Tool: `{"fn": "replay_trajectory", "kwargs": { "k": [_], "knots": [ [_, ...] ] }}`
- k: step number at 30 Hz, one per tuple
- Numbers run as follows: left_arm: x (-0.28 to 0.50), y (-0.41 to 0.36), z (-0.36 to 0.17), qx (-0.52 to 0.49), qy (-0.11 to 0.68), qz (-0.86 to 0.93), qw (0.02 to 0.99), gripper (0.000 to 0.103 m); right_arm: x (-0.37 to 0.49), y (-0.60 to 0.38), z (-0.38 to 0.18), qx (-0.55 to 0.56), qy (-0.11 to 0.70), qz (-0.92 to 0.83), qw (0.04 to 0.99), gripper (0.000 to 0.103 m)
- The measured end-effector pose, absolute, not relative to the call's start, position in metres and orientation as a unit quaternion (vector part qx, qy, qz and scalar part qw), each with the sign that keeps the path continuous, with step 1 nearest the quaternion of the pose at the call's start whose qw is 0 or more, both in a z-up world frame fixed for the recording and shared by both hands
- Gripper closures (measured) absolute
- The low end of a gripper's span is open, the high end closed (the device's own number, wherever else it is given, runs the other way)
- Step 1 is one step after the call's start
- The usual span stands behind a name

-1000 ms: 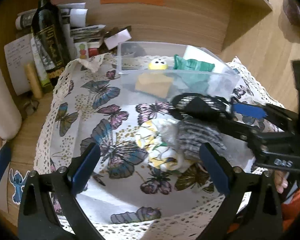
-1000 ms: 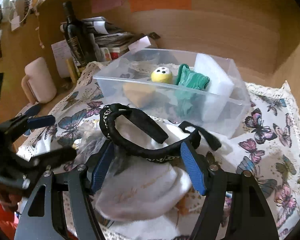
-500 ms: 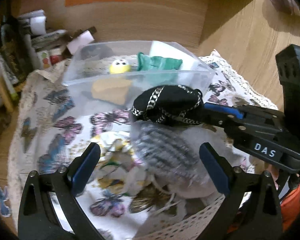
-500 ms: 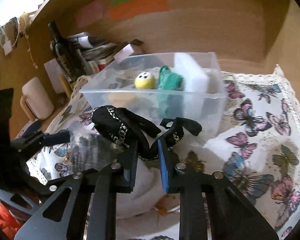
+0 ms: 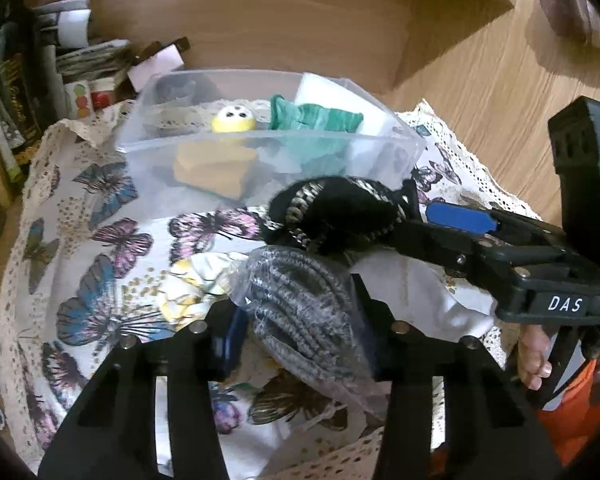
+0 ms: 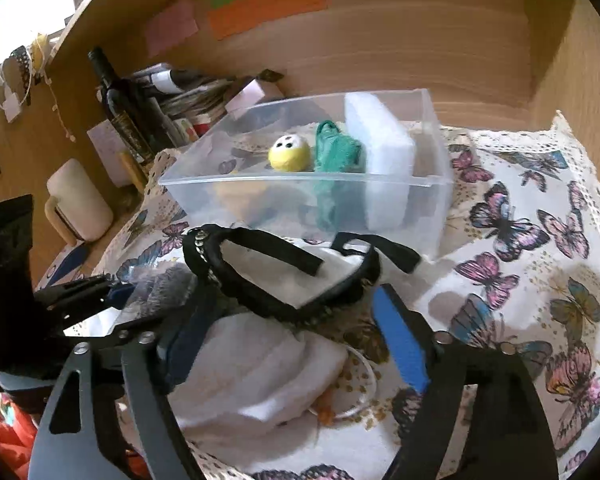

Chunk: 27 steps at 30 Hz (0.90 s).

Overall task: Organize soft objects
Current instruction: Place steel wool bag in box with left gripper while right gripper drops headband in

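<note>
Left tongs [image 5: 300, 320], low in the middle of the left wrist view, are clamped on a grey ribbed knit bundle in a clear plastic wrap [image 5: 300, 300]. Both fingers press into its sides and it sits just above the butterfly-print cloth with lace edging [image 5: 100, 240] that covers the counter.

Right tongs [image 6: 296, 336] are spread wide in their own view, holding nothing. The black strappy fabric piece with a small chain trim [image 6: 284, 272] lies between and just ahead of the fingers, draped over a white soft cloth [image 6: 260, 368]. From the left view I can't tell if anything touches it.

Up in the middle of both frames is the clear plastic bin [image 6: 300, 178], already holding a yellow ball with dots [image 6: 290, 154], a green knit item [image 6: 336, 152], a white foam block [image 6: 380, 148] and a tan sponge [image 5: 212, 168].

Handling guess: everything here looks light and floppy. The wrap on the grey bundle is probably slick, so squeezing mid-body seems right. For the black piece I'd pinch the thick bunched rim with the chain, not a loose strap, or it'll dangle and snag the bin wall.
</note>
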<state>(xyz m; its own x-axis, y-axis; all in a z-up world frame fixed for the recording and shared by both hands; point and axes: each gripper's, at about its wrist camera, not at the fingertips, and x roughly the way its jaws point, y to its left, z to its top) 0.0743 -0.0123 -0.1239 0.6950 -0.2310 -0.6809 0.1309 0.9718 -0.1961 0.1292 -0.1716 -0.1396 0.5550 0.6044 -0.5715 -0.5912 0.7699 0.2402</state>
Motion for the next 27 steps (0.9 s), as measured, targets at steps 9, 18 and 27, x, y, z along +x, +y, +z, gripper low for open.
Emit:
{"fn": "replay_trajectory", "kwargs": {
  "k": [9, 18, 27],
  "knots": [
    [0.066, 0.004, -0.117, -0.065, 0.352, -0.086, 0.930, 0.058, 0.153, -0.145, -0.139, -0.032, 0.360, 0.333, 0.871, 0.049],
    [0.063, 0.021, -0.105, -0.069, 0.331, -0.070, 0.938, 0.058, 0.131, -0.136, -0.131, -0.066, 0.314, 0.343, 0.883, 0.090],
    [0.074, 0.033, -0.070, -0.061, 0.294, -0.053, 0.952, 0.057, 0.109, -0.154, -0.081, -0.050, 0.235, 0.343, 0.908, 0.092]
  ]
}}
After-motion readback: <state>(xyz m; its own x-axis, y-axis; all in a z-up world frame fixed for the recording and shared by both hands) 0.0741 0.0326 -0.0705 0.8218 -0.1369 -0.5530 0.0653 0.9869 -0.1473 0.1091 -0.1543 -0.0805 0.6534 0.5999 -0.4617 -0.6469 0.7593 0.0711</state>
